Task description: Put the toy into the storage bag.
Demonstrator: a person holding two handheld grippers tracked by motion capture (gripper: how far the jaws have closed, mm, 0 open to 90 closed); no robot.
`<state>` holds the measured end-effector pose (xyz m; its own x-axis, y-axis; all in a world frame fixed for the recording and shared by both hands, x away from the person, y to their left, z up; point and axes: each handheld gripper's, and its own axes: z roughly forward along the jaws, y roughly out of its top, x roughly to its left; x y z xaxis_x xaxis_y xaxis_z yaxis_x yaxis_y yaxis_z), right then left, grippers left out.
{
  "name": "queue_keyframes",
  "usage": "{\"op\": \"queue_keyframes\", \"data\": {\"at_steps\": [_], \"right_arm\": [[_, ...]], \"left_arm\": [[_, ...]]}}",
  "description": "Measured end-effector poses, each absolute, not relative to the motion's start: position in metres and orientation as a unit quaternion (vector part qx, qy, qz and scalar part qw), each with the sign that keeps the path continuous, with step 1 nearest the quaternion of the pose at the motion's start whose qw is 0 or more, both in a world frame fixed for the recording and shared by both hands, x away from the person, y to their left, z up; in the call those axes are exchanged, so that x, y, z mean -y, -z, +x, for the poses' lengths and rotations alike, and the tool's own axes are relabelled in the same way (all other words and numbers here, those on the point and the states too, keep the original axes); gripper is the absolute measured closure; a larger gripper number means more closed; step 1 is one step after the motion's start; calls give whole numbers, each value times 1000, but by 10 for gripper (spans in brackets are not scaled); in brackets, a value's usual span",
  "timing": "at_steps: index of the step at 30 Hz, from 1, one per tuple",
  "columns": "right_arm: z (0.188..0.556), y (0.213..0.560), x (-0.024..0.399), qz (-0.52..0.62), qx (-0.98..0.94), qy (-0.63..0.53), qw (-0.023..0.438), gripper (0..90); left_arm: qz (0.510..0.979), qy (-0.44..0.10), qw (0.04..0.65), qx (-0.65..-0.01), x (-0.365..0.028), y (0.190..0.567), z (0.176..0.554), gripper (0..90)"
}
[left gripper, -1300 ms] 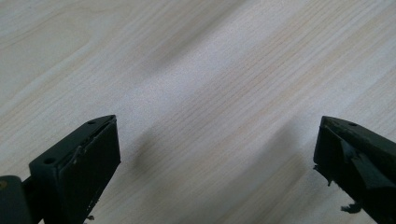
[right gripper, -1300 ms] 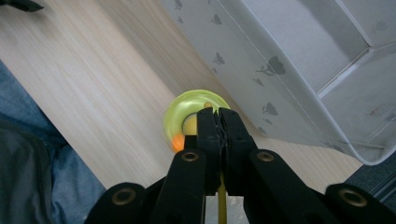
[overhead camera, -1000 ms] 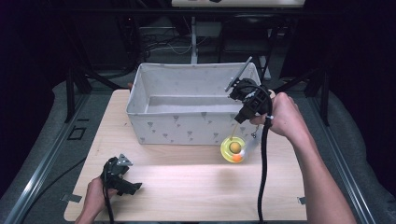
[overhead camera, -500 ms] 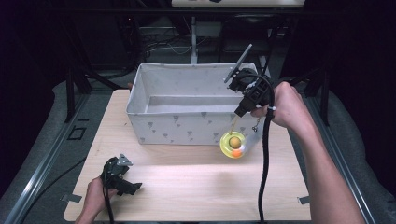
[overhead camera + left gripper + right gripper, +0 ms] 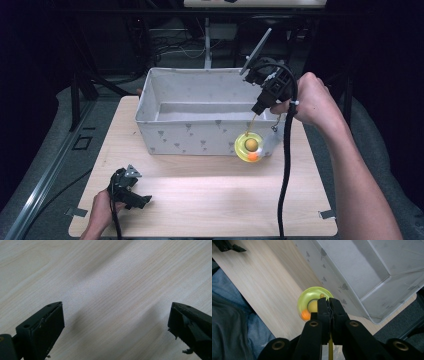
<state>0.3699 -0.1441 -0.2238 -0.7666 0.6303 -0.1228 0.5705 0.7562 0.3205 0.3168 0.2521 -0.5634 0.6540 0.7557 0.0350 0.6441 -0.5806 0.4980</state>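
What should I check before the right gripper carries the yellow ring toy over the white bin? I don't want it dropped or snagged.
1. Grip: right gripper has its fingers shut on the thin yellow stem of the ring toy: ok.
2. Toy off the table, hanging below the gripper: ok.
3. Toy higher than the bin rim: not ok, it hangs in front of the near wall.
4. Space inside the bin, which looks empty: ok.
5. Left gripper parked at the near left of the table, fingers open, away from the path: ok.
6. Grip firmness on the stem: cannot tell.
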Motion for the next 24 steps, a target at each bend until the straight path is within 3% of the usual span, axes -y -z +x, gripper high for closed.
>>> {"op": "queue_keyframes", "data": {"at_steps": [24], "right_arm": [[385, 179, 141, 337, -923, -130, 135, 884]], "left_arm": [[880, -122, 228, -400, -253, 563, 317, 7]]}}
